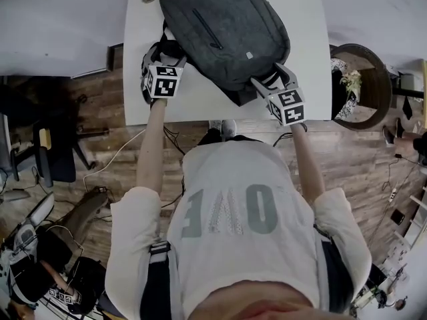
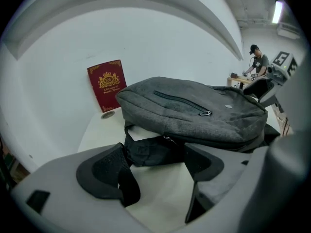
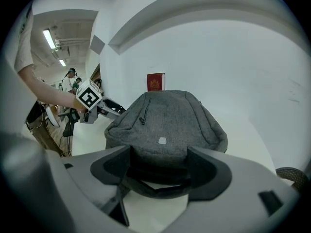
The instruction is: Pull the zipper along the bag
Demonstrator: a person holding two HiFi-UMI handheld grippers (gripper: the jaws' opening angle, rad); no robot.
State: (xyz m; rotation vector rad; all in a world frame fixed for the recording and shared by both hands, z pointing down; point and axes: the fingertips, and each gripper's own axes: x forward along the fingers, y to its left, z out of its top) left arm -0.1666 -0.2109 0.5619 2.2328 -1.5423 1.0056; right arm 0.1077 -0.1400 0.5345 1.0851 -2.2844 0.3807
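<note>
A grey backpack (image 1: 223,29) lies flat on the white table (image 1: 143,105), its front pocket zipper (image 2: 180,101) ending in a metal pull (image 2: 205,113). My left gripper (image 1: 165,51) is at the bag's left side. Its jaws stand open, with a black strap (image 2: 146,152) lying between them in the left gripper view. My right gripper (image 1: 268,80) is at the bag's near right end, open, with the bag's edge and a strap loop (image 3: 155,188) between its pads (image 3: 114,166). The right gripper view also shows the left gripper (image 3: 92,100) beside the bag (image 3: 165,120).
A red book (image 2: 106,84) stands against the wall behind the bag, a small round disc (image 2: 108,114) in front of it. A round brown basket (image 1: 363,85) sits right of the table. Chairs and cables cover the floor at left. People stand in the background.
</note>
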